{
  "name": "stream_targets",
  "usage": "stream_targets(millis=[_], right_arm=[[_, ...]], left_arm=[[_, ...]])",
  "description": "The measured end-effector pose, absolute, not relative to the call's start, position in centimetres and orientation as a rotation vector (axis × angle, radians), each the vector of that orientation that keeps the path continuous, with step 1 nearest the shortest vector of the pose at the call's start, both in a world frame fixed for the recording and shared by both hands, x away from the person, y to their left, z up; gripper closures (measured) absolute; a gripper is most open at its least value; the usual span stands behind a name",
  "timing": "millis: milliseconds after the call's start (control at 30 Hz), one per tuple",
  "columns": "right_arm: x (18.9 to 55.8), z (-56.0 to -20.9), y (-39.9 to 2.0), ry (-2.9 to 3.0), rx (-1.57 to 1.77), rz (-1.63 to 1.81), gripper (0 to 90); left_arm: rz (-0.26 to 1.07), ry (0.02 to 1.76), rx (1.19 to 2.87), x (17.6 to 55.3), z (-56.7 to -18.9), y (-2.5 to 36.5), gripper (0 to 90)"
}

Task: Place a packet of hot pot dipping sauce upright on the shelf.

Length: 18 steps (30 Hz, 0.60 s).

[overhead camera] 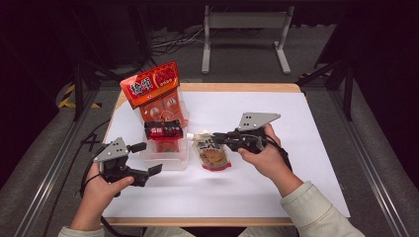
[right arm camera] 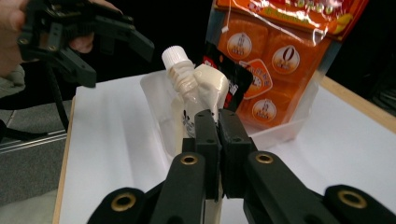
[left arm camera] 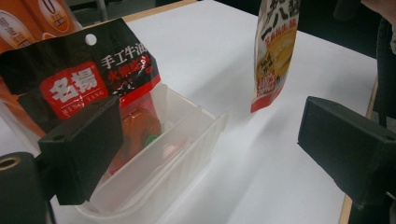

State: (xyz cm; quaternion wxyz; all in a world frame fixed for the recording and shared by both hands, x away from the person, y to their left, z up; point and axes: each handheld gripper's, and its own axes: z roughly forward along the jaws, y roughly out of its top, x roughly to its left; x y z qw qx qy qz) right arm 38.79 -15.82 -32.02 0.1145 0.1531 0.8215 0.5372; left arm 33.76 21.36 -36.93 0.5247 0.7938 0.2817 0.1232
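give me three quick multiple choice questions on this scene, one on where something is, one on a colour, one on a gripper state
1. Where is the black and red packet?
A. in the clear plastic bin
B. flat on the white sheet
C. on the floor

2. What colour is the cap of the spouted pouch?
A. red
B. white
C. green

3. How is the left gripper?
A. shut on the pouch
B. shut on the bin
C. open, holding nothing

Answers:
1. A, the left gripper view shows the packet standing inside the bin's walls.
2. B, the right gripper view shows a white cap above the right gripper, whose fingers are clamped on the pouch.
3. C, its fingers stand wide apart with only table between them.
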Motion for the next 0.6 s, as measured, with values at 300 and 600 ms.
stream_targets(millis=[300, 600], right_arm=[[37.8, -30.0, -15.1, 2.366, 0.383, 1.654, 88.1], [37.0, -28.8, -14.1, 2.333, 0.328, 1.733, 88.1]], left_arm=[[0.295, 0.618, 1.91, 33.7, -37.1, 20.4, 7.4], [0.26, 0.579, 1.88, 33.6, -37.1, 19.5, 8.5]])
